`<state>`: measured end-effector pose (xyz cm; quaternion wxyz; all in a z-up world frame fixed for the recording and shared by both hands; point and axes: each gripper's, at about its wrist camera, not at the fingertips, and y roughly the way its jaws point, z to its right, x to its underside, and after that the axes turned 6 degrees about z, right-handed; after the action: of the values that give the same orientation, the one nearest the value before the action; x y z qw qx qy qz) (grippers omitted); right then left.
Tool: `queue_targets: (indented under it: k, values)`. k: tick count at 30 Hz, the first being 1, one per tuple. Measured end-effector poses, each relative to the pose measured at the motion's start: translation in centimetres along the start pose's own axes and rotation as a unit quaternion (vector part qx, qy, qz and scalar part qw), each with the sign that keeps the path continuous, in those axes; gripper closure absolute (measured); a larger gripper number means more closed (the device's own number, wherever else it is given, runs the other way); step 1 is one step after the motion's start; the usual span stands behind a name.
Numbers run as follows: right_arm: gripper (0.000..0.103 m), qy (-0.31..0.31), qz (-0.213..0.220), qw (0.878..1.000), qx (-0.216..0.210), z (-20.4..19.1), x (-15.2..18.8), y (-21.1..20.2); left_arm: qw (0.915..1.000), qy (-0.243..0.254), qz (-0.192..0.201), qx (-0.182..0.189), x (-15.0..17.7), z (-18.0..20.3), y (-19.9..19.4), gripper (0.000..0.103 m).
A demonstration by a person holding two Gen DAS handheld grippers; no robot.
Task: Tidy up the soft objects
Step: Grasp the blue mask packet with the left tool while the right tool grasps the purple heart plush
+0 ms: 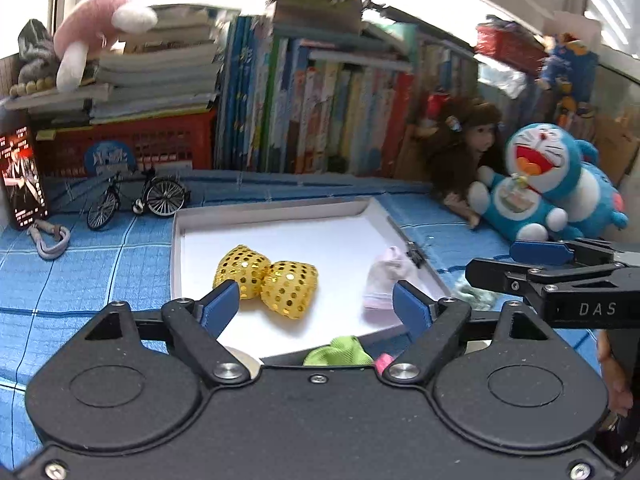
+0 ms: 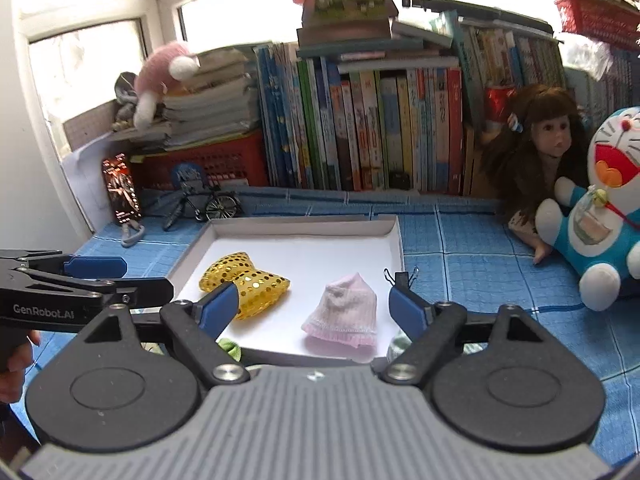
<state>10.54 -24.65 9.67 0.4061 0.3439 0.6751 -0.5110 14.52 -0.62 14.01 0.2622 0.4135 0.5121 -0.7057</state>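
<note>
Soft things lie in and around a shallow white tray [image 2: 394,240] on the blue checked cloth [image 2: 472,248] in front of you. A gold sequined bow [image 1: 266,280] rests in the left half of the tray, and a small pink knitted hat [image 2: 344,312] sits in the right half, close to the near edge and apart from the bow. Just outside the tray's near edge a green cloth piece [image 1: 340,352] lies on the blue cloth, with a bit of bright pink fabric [image 1: 383,362] beside it; how much more of either there is cannot be told. Your left gripper [image 1: 316,304] hangs over the near edge of the tray with its jaws spread wide and nothing between them. Your right gripper [image 2: 312,306] hangs beside it, also over the near edge, jaws wide and holding nothing, with the pink hat seen between its blue fingers [image 2: 406,308]. Farther back, a doll [image 2: 540,148] and a blue cat plush [image 2: 600,216] lean at the right, a row of books [image 2: 380,128] stands behind, and a toy bicycle [image 1: 136,196] stands at the left.
</note>
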Motion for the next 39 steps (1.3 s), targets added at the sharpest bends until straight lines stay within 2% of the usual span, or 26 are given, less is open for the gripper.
queue_targets:
  k: [8, 14, 19, 26, 32, 36, 39]
  values:
    - [0.001, -0.017, 0.064, 0.998, 0.015, 0.1, 2.8, -4.7, 0.9996, 0.004, 0.018, 0.022, 3.0, 0.7, -3.6, 0.017]
    - [0.000, -0.037, 0.103, 0.993, 0.035, 0.2, 5.5, -6.6, 0.9986, -0.009, 0.041, 0.030, 5.8, 0.8, -5.4, 0.016]
    - [0.000, -0.024, 0.125, 0.991, 0.037, 0.9, 7.6, -7.6, 0.9980, -0.017, 0.054, 0.028, 7.8, 0.4, -6.3, 0.013]
    - [0.000, -0.016, 0.136, 0.988, 0.065, 1.6, 10.5, -8.1, 0.9977, -0.022, 0.063, -0.009, 9.9, -1.0, -6.8, 0.012]
    - [0.000, -0.037, 0.141, 0.983, 0.112, 1.9, 12.5, -7.9, 0.9949, -0.011, 0.084, -0.054, 12.1, -1.9, -7.3, 0.011]
    - [0.000, -0.066, 0.138, 0.976, 0.155, 1.9, 13.9, -7.7, 0.9929, -0.022, 0.077, -0.088, 13.7, -3.1, -6.9, 0.011]
    - [0.000, -0.078, 0.125, 0.975, 0.168, 2.1, 14.8, -7.4, 0.9914, -0.034, 0.071, -0.105, 14.9, -4.0, -6.7, 0.011]
